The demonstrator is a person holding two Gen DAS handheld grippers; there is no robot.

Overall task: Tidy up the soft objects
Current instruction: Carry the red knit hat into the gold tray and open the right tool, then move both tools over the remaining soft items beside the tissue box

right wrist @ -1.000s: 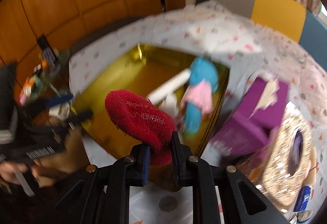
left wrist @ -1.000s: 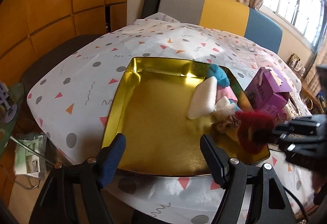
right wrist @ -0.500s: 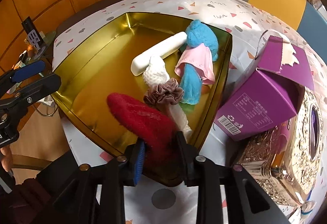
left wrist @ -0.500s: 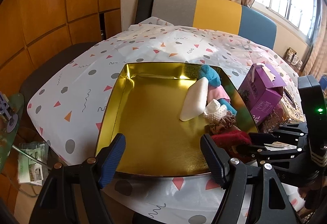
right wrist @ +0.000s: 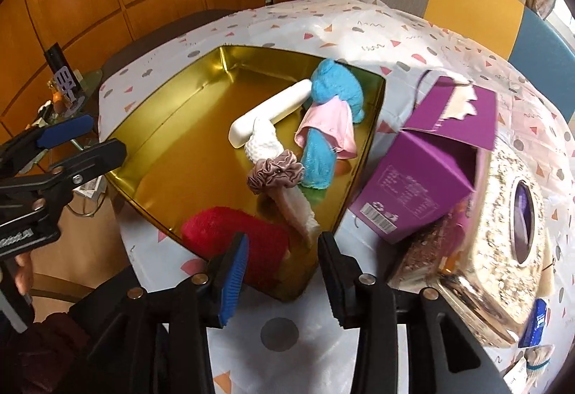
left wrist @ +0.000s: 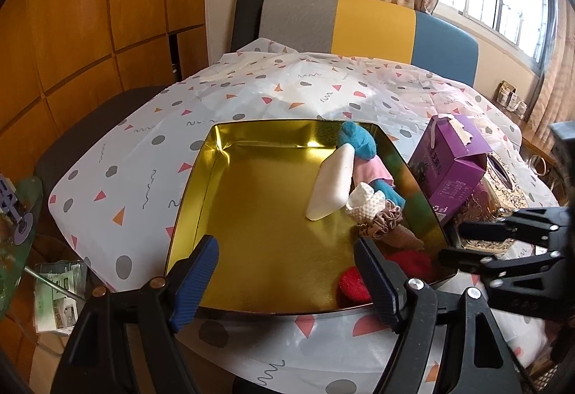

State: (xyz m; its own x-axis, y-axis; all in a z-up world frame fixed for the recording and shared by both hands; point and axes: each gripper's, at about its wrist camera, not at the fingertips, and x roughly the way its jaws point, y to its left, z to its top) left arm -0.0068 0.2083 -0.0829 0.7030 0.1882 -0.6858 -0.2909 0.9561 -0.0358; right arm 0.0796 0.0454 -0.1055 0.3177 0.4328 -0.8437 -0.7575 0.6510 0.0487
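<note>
Confetti-print plastic tablecloth (right wrist: 359, 20) covers the table. Nearest, the right gripper (right wrist: 282, 272) has let go of the fuzzy red fabric pouch (right wrist: 237, 232): its jaws are opening and the pouch now lies in the shiny gold metal tray (right wrist: 172, 128) at six o'clock. Beyond lie a ruffled mauve scrunchie (right wrist: 276, 171), a white foam bar (right wrist: 269, 114) and a turquoise towel (right wrist: 334, 88). The left gripper (left wrist: 287, 272) hovers agape, empty.

1. Tray (right wrist: 187, 85): gold metal, glossy, mirror-like walls and floor.
2. Red item (right wrist: 237, 232): fuzzy, matt cloth.
3. Blue item (right wrist: 334, 88): plush terry cloth, matt.
4. Pink cloth (right wrist: 330, 128): thin, smooth fabric.
5. Scrunchie (right wrist: 276, 171): gathered satin-like fabric, slight sheen.
6. White block (left wrist: 332, 185): smooth, matt, foam-like.
7. Table cover (left wrist: 151, 157): thin plastic sheet, faintly glossy, wrinkled.
8. Purple box (right wrist: 420, 185): printed cardboard, semi-matt.
9. Wall panels (left wrist: 90, 17): polished wood.
</note>
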